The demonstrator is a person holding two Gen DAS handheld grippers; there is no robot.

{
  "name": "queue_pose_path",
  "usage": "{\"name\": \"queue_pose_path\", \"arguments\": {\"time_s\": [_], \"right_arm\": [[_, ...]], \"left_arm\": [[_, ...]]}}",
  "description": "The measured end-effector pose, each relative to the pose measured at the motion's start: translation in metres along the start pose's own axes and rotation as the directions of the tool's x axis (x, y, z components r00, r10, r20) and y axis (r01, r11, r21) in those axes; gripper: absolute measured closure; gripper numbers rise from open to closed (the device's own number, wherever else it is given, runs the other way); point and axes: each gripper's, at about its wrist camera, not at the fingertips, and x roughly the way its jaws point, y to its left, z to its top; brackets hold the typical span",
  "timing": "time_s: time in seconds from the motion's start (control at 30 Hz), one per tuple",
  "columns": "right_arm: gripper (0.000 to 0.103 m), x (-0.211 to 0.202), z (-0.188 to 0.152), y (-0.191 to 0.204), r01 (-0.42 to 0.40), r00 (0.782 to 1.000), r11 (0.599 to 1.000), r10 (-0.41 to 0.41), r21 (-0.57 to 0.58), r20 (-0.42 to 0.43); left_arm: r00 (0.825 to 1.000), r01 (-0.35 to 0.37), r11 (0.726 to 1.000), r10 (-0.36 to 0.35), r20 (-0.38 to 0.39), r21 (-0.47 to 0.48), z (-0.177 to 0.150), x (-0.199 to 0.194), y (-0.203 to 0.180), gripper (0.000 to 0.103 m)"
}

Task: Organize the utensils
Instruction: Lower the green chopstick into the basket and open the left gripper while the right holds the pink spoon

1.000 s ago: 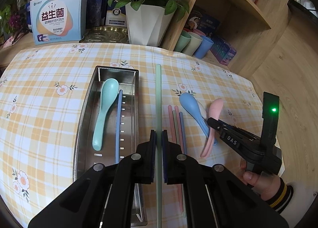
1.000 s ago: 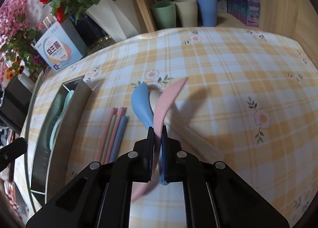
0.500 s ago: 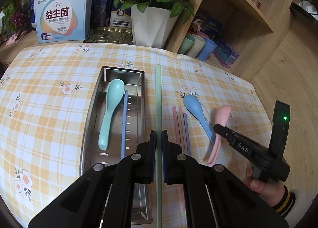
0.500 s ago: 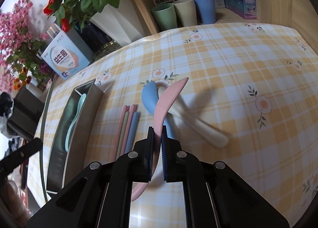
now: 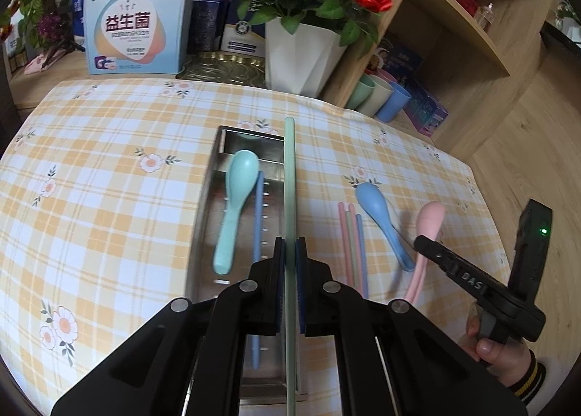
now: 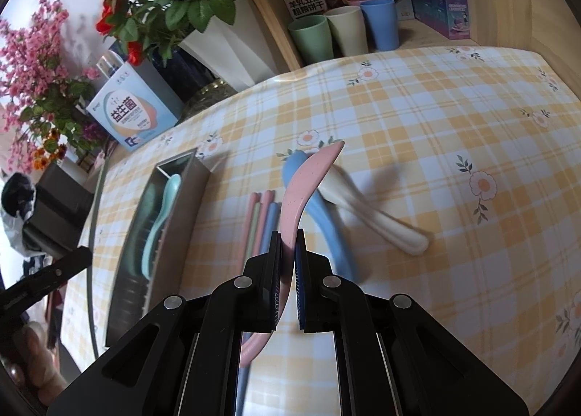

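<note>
My left gripper (image 5: 289, 245) is shut on a pale green chopstick (image 5: 289, 180), held above the right side of the steel tray (image 5: 203, 220). In the tray lie a teal spoon (image 5: 236, 205) and a blue chopstick (image 5: 258, 220). My right gripper (image 6: 288, 238) is shut on the handle of a pink spoon (image 6: 308, 176), lifted off the cloth, bowl pointing away. Under it lie a blue spoon (image 6: 326, 220) and a cream spoon (image 6: 377, 220). Beside them rest pink, green and blue chopsticks (image 6: 261, 216). The right gripper (image 5: 421, 243) with the pink spoon (image 5: 428, 220) shows at the right of the left wrist view.
A white vase (image 5: 301, 60) of red roses, a boxed product (image 5: 134, 38) and a gold dish stand behind the table. Three cups (image 6: 345, 33) sit on the wooden shelf at the back right. A person's hand (image 5: 497, 350) holds the right gripper's handle.
Both grippers have drawn back and risen a little. The pink spoon has come up off the cloth and the green chopstick has shifted left over the tray's right side.
</note>
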Motion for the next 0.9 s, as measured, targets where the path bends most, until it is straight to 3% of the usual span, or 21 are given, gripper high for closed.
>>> {"name": "queue_pose_path", "arguments": {"time_s": [0.23, 0.6, 0.9], "right_arm": [[0.096, -0.003, -0.001, 0.008, -0.014, 1.0, 1.0, 0.014, -0.011, 0.002], [0.096, 0.0, -0.003, 0.0, -0.012, 1.0, 1.0, 0.012, 0.007, -0.005], [0.096, -0.004, 0.0, -0.015, -0.002, 1.0, 0.999, 0.002, 0.046, -0.003]], "left_arm": [[1.0, -0.011, 1.0, 0.01, -0.015, -0.014, 0.002, 0.006, 0.011, 0.097], [0.991, 0.021, 0.998, -0.027, -0.129, -0.051, 0.011, 0.057, 0.022, 0.097], [0.981, 0.009, 1.0, -0.012, -0.192, -0.013, 0.015, 0.086, 0.019, 0.097]]}}
